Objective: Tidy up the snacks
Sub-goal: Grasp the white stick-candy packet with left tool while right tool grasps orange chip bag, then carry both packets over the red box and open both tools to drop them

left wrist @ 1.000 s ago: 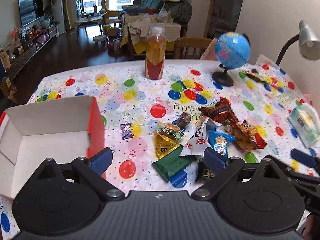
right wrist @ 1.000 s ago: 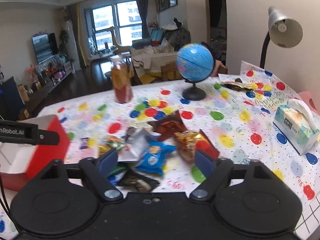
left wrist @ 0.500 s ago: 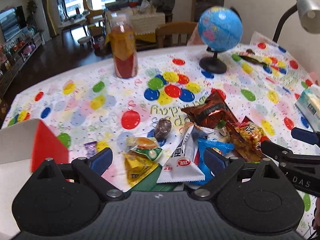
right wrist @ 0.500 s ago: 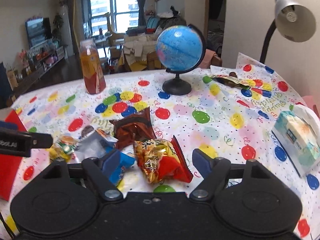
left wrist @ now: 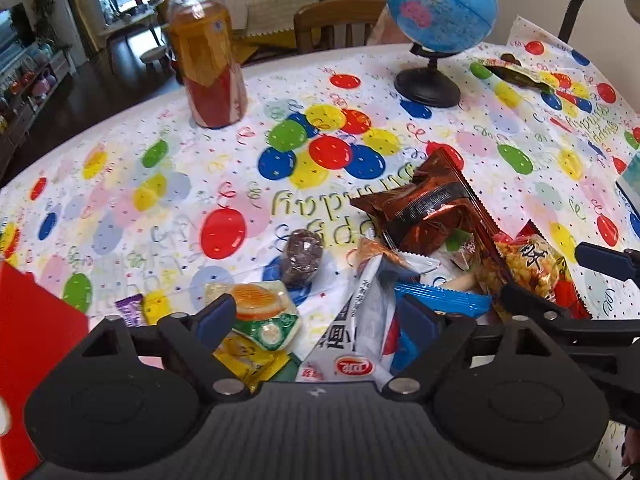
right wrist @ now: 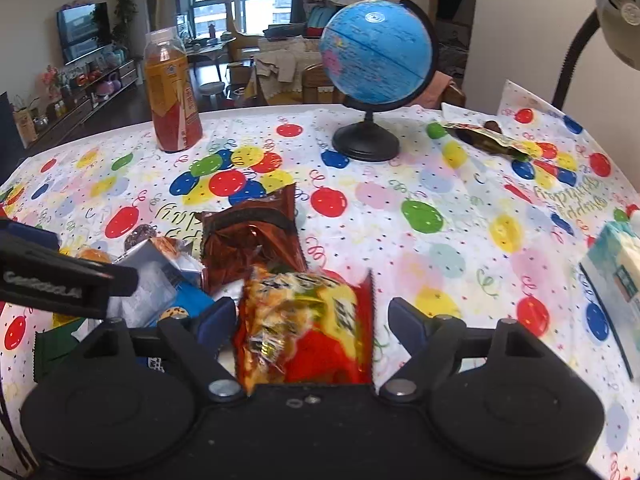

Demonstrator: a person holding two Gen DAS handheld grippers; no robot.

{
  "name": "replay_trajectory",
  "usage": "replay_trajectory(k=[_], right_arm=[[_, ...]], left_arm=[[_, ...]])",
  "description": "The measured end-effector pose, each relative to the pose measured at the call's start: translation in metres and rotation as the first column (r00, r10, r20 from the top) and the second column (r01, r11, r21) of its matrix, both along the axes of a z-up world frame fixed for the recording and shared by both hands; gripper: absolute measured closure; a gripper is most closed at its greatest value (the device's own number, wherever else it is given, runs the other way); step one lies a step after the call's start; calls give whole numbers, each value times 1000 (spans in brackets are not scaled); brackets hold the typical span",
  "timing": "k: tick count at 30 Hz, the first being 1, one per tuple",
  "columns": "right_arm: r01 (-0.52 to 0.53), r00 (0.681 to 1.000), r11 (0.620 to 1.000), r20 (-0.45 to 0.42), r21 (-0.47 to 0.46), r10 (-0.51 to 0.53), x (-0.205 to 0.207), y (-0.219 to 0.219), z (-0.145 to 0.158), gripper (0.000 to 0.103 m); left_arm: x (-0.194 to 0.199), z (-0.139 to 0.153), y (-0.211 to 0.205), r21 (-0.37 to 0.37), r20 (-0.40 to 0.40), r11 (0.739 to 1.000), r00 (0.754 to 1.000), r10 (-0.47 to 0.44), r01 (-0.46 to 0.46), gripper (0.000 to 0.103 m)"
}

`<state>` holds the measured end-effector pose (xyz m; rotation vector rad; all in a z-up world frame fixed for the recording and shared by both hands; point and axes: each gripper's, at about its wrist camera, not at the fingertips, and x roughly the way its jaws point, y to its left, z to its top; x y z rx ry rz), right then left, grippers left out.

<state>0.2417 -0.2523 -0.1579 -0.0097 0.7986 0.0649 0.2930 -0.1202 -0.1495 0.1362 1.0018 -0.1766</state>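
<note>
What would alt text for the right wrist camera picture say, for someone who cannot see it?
An open right gripper straddles a crinkly red-and-yellow snack packet on a balloon-print tablecloth. Behind it lie a brown foil packet and other snacks, then a blue desk globe and an orange drink bottle.

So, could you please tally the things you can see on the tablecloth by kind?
Snack packets: 8 clearly visible
Small wrapped sweets: 2
Drink bottle: 1
Globe: 1
Tissue box: 1
Red box: 1
Total: 14
</note>
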Motion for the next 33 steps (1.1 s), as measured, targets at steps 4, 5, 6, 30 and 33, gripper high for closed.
replay_trajectory(k=[4, 5, 6, 30, 33], right_arm=[[-3, 1000, 1000, -16, 13, 4, 4, 1, -5, 22], [0, 1000, 1000, -17, 10, 1, 5, 1, -6, 22], [0, 1000, 1000, -20, 13, 0, 6, 1, -7, 23], [7, 999, 1000, 31, 13, -8, -18, 7, 13, 46], [5, 999, 1000, 39, 22, -6, -28, 7, 21, 45]], left_arm=[[6, -10, -4, 0, -37, 1000, 999, -11, 11, 30], [6, -11, -4, 0, -35, 1000, 999, -14, 14, 30], [6, -11, -5, 1, -29, 1000, 999, -19, 19, 30], [-8, -1, -1, -83, -61, 996, 998, -20, 15, 90], [-15, 7, 4, -107, -65, 994, 998, -13, 6, 90]])
